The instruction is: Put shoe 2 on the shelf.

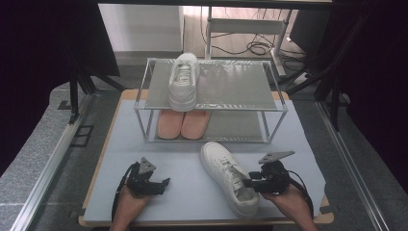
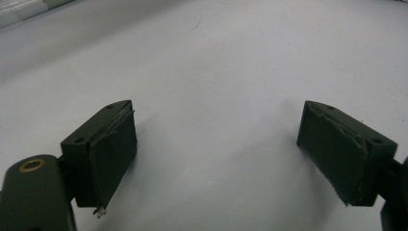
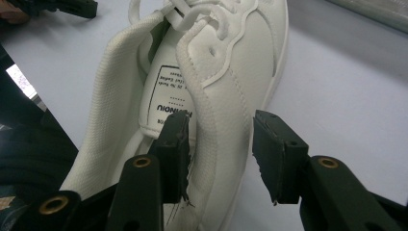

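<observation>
A clear two-level rack (image 1: 276, 108) stands at the far side of the table (image 1: 101, 183), well beyond both tongs. A white shoe (image 1: 184, 81) sits on its upper shelf, toe hanging over the near edge. Below it, a pair of pink slippers (image 1: 183, 123) lies side by side on the lower shelf. Cables (image 1: 255, 48) trail across the floor behind.

Between my right jaws I can read print on one thing, the insole label inside the white shoe (image 3: 226, 96). It is a dark outlined box with a bold brand word seen upside down, roughly "HUINOIU"; I cannot make out the letters for certain. Toward twelve o'clock from that word run a few lines of smaller print, too fine and blurred to read. I see nothing else legible.
</observation>
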